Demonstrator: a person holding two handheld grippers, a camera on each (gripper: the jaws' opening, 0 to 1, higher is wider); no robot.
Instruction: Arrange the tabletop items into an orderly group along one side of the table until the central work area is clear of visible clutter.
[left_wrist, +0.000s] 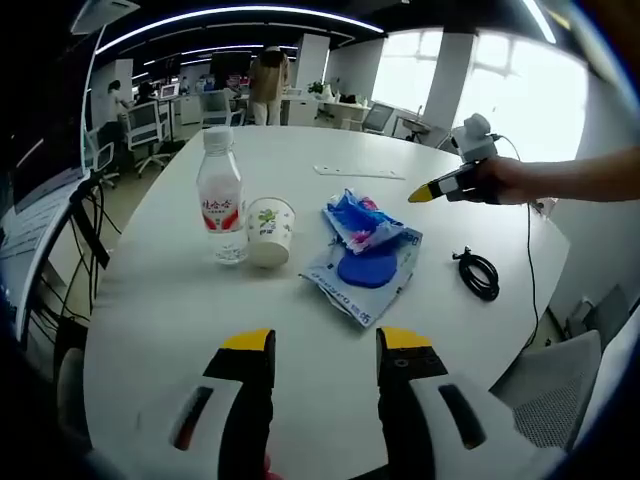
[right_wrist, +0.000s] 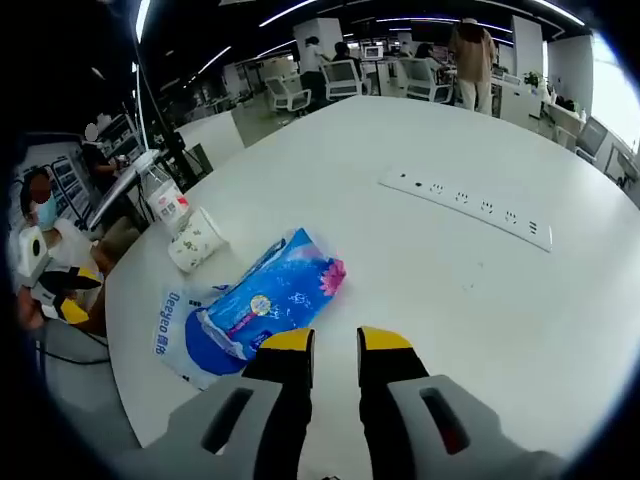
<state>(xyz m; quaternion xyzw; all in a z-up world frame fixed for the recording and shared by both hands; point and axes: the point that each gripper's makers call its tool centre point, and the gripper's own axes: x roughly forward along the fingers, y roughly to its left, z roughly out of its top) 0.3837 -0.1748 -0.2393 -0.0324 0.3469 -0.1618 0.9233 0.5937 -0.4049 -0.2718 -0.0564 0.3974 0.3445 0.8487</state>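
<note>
A clear water bottle (left_wrist: 220, 200) with a red label stands beside a white paper cup (left_wrist: 270, 232) on the round white table (left_wrist: 150, 320). To their right a blue tissue packet (left_wrist: 358, 220) lies on a flat blue-and-white bag (left_wrist: 362, 278). My left gripper (left_wrist: 325, 342) hovers open over the near table edge, nothing between its jaws. My right gripper (left_wrist: 432, 190) comes in from the right, held in a hand above the table. In the right gripper view that gripper (right_wrist: 336, 340) is narrowly open and empty, just short of the packet (right_wrist: 275, 292); bottle (right_wrist: 165, 200) and cup (right_wrist: 195, 240) sit beyond.
A coiled black cable (left_wrist: 478, 272) lies near the right edge. A white power strip (left_wrist: 358, 172) (right_wrist: 465, 208) lies flat toward the far side. Office chairs, desks and standing people fill the room behind. The left gripper (right_wrist: 60, 290) shows at the table's left rim.
</note>
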